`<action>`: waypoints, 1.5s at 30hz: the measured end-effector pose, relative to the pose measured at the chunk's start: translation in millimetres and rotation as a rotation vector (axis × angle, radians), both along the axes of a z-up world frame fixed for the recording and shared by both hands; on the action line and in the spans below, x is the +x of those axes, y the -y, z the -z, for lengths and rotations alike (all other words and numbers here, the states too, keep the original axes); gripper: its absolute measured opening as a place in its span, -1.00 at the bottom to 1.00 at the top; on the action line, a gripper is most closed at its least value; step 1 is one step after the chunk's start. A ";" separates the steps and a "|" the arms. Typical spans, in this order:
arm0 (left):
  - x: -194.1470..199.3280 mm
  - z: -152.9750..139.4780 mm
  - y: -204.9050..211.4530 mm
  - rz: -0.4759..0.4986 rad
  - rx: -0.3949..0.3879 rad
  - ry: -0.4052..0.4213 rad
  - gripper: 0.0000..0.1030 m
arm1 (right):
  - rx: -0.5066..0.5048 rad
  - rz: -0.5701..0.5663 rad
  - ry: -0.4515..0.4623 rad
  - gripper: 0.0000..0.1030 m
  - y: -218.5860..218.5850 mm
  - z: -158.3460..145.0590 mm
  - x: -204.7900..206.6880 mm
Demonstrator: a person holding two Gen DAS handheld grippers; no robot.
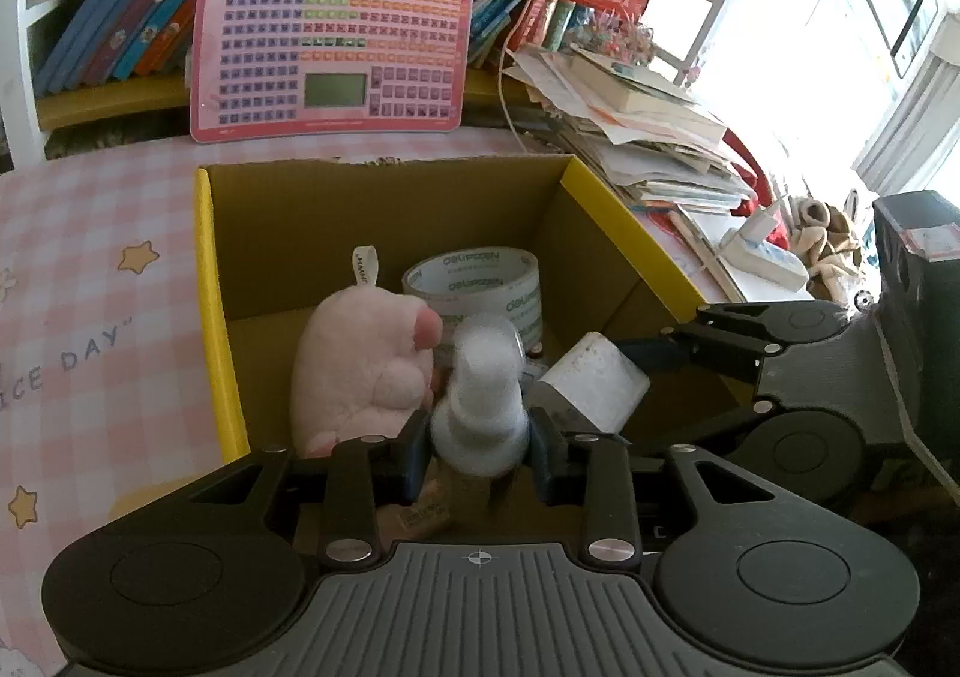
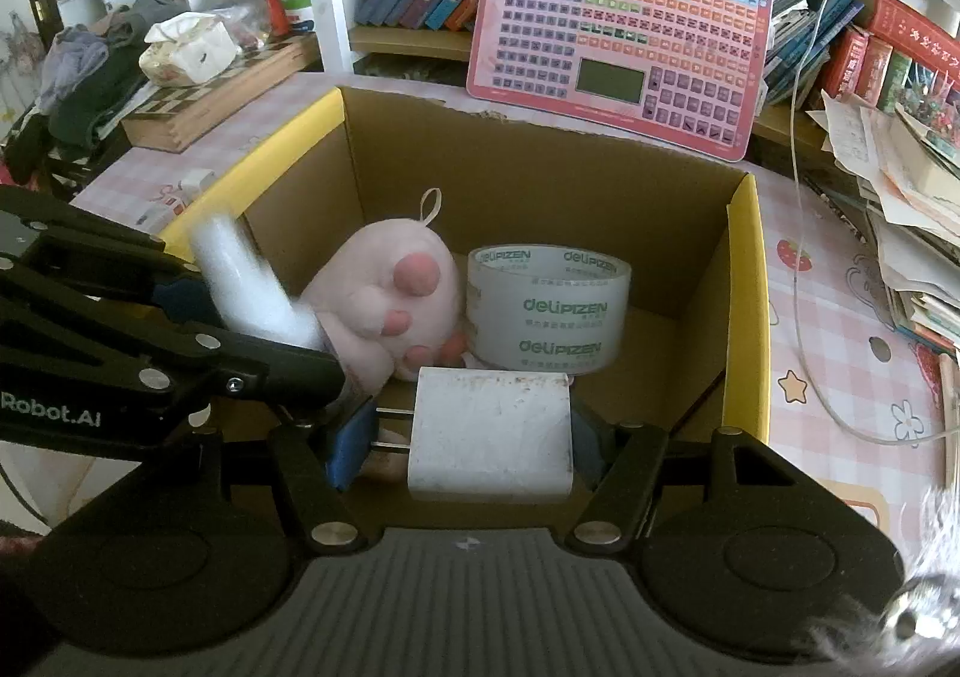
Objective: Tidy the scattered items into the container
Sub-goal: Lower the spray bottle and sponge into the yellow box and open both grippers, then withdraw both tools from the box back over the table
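Over the open yellow-edged cardboard box (image 1: 384, 233), the left gripper (image 1: 480, 452) brackets a blurred white plastic bottle (image 1: 480, 407), beside a pink plush paw (image 1: 360, 371).

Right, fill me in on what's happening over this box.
A person is tidying items into the yellow-edged cardboard box with two handheld grippers. The left gripper has a small white frosted bottle between its fingers above the box. The right gripper grips a white plug-in charger block, also over the box. A pink plush paw and a clear tape roll already lie inside.
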State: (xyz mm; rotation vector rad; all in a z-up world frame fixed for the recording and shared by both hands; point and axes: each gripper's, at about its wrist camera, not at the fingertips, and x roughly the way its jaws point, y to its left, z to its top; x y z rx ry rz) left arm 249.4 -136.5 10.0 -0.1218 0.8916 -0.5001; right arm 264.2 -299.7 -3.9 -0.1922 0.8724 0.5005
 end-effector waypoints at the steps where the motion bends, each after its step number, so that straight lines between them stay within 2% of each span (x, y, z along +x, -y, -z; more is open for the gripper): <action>1: -0.6 -0.4 -0.6 -0.001 -0.012 0.001 -0.21 | 0.001 0.000 0.000 0.24 0.1 0.0 -0.1; 5: -5.8 -4.6 0.0 -0.015 -0.001 0.027 -0.09 | 0.007 0.000 0.020 0.25 0.0 -3.1 -2.9; 7: -9.2 -7.9 0.4 -0.036 0.018 0.050 0.21 | 0.013 0.002 0.037 0.30 0.7 -6.5 -5.5; 9: -12.1 -10.9 -0.1 -0.049 0.025 0.068 0.25 | 0.008 0.025 0.066 0.45 2.2 -10.4 -9.3; 15: -23.0 -21.4 -2.8 -0.096 0.035 0.126 0.43 | 0.070 0.110 0.110 0.46 17.1 -20.2 -13.8; 24: -35.2 -26.5 -6.3 -0.122 0.030 0.148 0.44 | 0.100 0.153 0.151 0.46 23.7 -26.7 -29.4; 45: -58.6 -30.3 -6.2 0.011 -0.029 0.187 0.44 | 0.038 0.301 0.203 0.47 26.7 -38.1 -83.5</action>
